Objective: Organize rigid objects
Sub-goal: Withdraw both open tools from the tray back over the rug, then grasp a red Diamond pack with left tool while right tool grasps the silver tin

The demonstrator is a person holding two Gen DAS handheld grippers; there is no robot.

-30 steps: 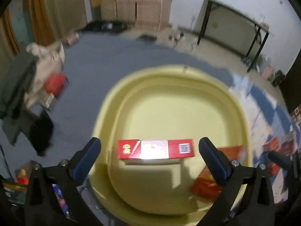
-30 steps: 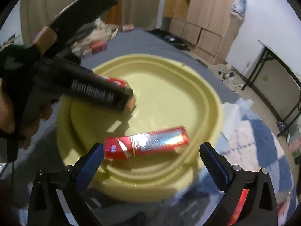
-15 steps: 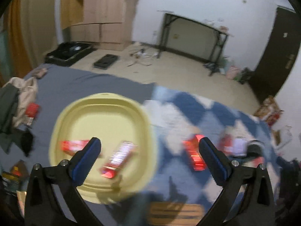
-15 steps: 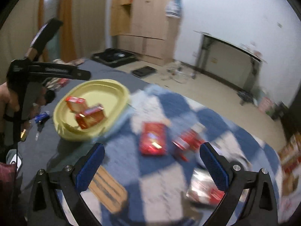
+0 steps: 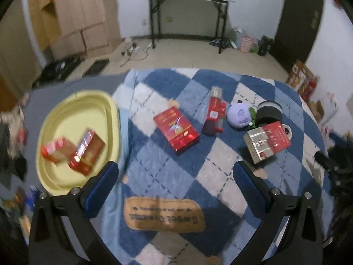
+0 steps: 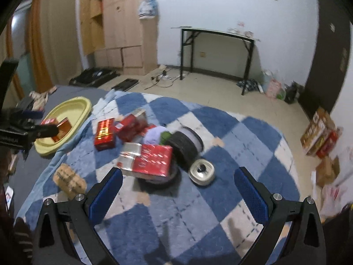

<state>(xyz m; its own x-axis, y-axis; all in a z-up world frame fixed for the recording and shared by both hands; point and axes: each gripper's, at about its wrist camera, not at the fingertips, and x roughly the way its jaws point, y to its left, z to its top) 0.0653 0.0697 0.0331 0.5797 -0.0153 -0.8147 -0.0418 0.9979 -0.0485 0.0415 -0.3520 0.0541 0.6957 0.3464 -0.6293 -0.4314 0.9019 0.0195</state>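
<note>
both grippers have pulled back from the yellow basin and hang over the blue checked blanket (image 5: 176, 172), the left gripper (image 5: 175, 177) and the right gripper (image 6: 177, 184) each with jaws wide apart and holding nothing. two red boxes (image 5: 72, 150) now lie inside the yellow basin (image 5: 110, 114), so that drop looks done. further out on the blanket the flat red box (image 5: 176, 130), the slim red box (image 5: 213, 114) and the red-and-silver box (image 6: 146, 160) still wait, likely next to collect.
</note>
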